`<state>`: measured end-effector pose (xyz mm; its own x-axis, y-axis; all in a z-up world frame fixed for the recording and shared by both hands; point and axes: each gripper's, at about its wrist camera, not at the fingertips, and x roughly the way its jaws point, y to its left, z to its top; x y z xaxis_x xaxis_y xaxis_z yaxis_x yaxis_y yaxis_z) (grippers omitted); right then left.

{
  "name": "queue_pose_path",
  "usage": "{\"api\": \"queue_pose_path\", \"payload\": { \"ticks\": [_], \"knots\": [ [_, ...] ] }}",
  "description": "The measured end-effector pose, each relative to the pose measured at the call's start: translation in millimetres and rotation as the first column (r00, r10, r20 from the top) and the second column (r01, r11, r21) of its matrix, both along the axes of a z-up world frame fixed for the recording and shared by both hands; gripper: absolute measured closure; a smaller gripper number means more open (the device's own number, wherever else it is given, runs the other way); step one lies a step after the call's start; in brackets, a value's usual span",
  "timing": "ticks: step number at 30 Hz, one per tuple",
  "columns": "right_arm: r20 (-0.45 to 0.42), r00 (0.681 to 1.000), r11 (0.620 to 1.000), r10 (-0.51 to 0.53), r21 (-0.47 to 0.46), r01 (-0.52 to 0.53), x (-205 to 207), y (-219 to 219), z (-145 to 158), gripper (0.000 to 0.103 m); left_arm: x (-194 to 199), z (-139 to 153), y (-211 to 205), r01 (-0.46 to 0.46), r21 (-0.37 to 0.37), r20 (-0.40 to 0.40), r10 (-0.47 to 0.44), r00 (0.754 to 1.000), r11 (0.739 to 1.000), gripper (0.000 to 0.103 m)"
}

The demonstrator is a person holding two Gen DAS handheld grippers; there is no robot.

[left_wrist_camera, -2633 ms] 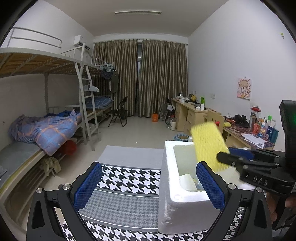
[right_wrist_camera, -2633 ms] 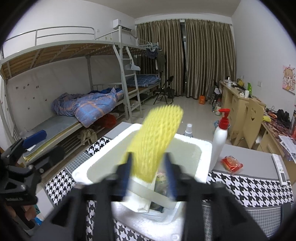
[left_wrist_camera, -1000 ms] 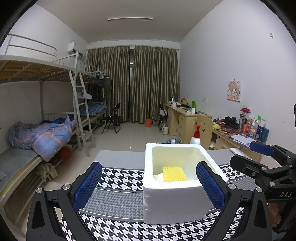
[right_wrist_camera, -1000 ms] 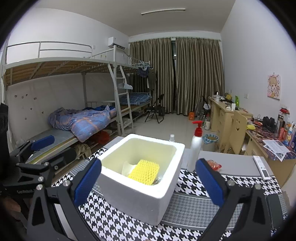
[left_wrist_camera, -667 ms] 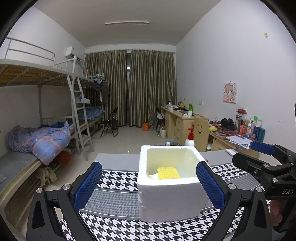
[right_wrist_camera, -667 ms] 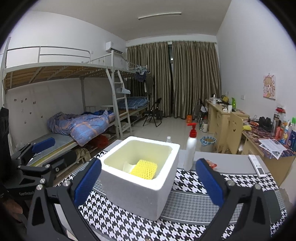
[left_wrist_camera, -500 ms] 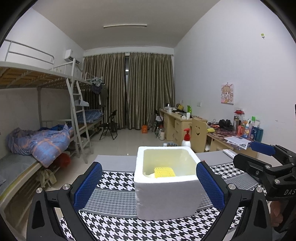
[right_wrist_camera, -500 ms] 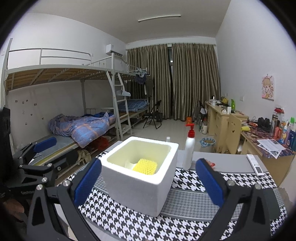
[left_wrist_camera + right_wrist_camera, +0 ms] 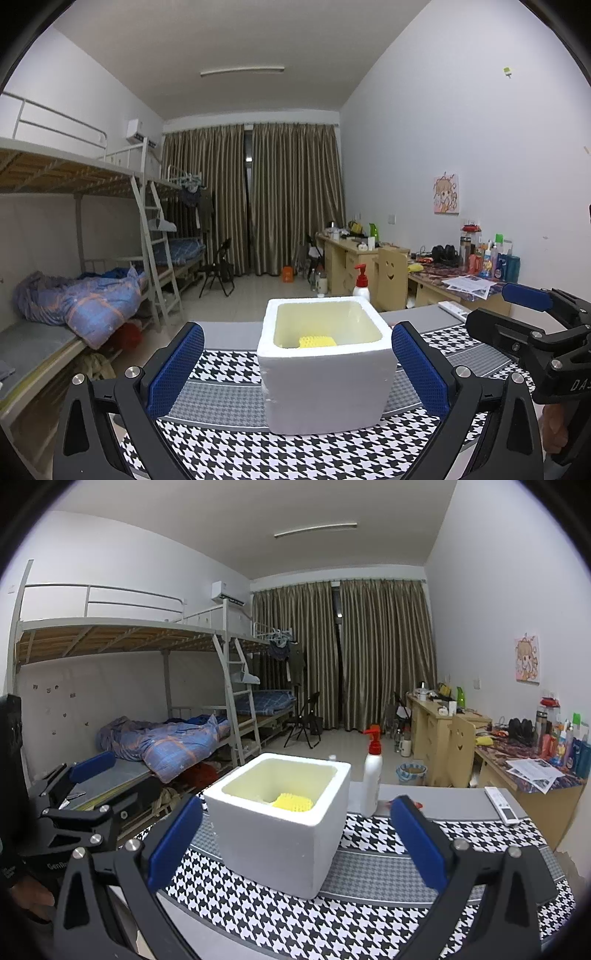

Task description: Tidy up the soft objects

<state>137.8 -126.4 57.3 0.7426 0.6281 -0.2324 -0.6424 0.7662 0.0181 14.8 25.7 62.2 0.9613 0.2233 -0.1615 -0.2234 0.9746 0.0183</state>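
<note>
Houndstooth black-and-white cloth [image 9: 236, 373] covers the table; bunk beds [image 9: 122, 635] fill the frame's left, curtains [image 9: 255, 199] centre. The yellow foam sleeve [image 9: 293, 802] lies inside the white foam box [image 9: 325, 384], mid-frame. My left jaws [image 9: 297, 369] and right jaws [image 9: 295, 843] gape wide, empty. Only the right view shows the whole pump bottle [image 9: 372, 775].

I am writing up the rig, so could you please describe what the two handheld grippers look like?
Both the left gripper and the right gripper are matte black frames with silver screws. Their fingers carry ribbed blue pads. White lettering marks the bodies.
</note>
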Motion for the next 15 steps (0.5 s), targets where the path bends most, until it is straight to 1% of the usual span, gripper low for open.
{"api": "queue_pose_path", "payload": {
  "ticks": [6,10,15],
  "knots": [
    [0.028,1.000,1.000,-0.008,-0.007,0.008,-9,-3,-5,0.000,-7,-5,-4,0.002,-0.005,0.007,-0.002,1.000,1.000,0.001],
    [0.046,0.999,1.000,-0.028,-0.004,0.028,-15,-7,-7,0.000,-12,-9,-4,-0.014,-0.008,0.006,0.014,1.000,1.000,0.001],
    [0.044,0.998,0.999,-0.039,-0.004,0.040,-17,-10,-13,0.000,-15,-14,-8,-0.018,-0.008,-0.001,0.018,1.000,1.000,0.001]
  ]
}}
